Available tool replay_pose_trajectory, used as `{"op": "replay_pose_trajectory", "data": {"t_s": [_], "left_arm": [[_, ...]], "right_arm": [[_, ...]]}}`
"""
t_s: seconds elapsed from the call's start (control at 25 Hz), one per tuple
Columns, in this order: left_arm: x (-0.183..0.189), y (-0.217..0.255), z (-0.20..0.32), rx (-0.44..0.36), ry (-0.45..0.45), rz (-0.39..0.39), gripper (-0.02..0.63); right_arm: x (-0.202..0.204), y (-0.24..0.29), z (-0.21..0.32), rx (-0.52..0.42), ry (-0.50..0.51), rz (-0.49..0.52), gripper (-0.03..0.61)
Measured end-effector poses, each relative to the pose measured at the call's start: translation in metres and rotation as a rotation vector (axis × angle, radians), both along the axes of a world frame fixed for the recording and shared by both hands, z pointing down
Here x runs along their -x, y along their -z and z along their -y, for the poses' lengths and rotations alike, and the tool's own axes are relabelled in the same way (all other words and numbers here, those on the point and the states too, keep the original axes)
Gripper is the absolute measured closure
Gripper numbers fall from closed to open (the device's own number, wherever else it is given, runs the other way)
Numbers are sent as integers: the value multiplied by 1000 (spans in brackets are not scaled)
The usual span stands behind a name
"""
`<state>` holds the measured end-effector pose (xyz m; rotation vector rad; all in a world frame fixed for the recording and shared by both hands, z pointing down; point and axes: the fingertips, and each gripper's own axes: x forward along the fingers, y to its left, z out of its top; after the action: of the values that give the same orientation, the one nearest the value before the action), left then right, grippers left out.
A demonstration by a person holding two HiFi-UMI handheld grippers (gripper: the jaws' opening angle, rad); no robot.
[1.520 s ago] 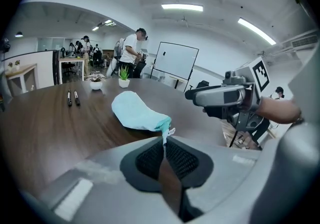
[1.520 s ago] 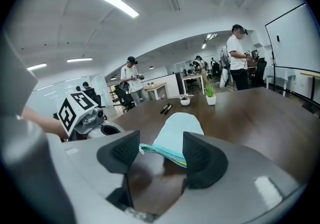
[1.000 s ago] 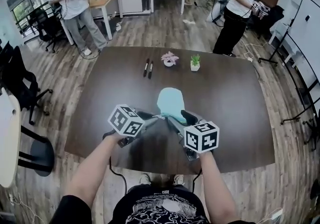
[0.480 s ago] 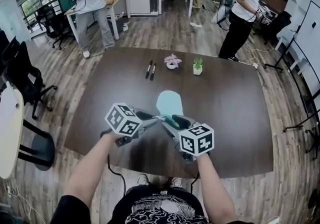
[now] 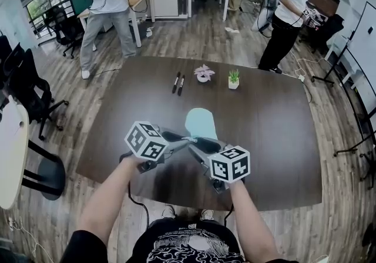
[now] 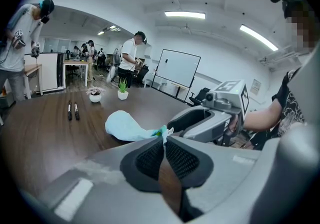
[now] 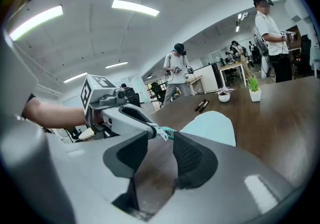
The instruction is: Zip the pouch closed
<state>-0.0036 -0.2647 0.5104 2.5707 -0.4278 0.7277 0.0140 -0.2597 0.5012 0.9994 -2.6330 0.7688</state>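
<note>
A light blue pouch (image 5: 200, 122) lies flat on the dark table (image 5: 276, 132), also seen in the left gripper view (image 6: 124, 126) and the right gripper view (image 7: 212, 124). My left gripper (image 5: 187, 138) is shut on the pouch's near end, where teal fabric and a small white tag (image 6: 167, 131) stick out past its tips (image 6: 164, 141). My right gripper (image 5: 197, 144) faces it from the right. Its jaws (image 7: 160, 140) are closing, with a gap still between the pads. The white tag (image 7: 161, 133) sits just past their tips, untouched.
Two black markers (image 5: 178, 83), a small pink plant (image 5: 204, 72) and a small green plant (image 5: 234, 78) stand at the table's far side. Two people stand beyond the table, one at a wooden desk (image 5: 134, 1). Office chairs (image 5: 26, 94) are on the left.
My right gripper has edged left toward the left gripper's tip and its jaws have narrowed. The left gripper has kept its hold and place.
</note>
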Motion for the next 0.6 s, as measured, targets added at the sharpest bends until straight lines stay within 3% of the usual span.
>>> {"op": "replay_pose_trajectory", "data": {"t_s": [0.36, 0.6], "left_arm": [[-2, -2, 1, 2, -11, 4, 592], [-1, -3, 1, 4, -7, 10, 592]], "right_arm": [[5, -1, 1, 14, 4, 32, 453], [1, -3, 4, 13, -24, 22, 522]]}}
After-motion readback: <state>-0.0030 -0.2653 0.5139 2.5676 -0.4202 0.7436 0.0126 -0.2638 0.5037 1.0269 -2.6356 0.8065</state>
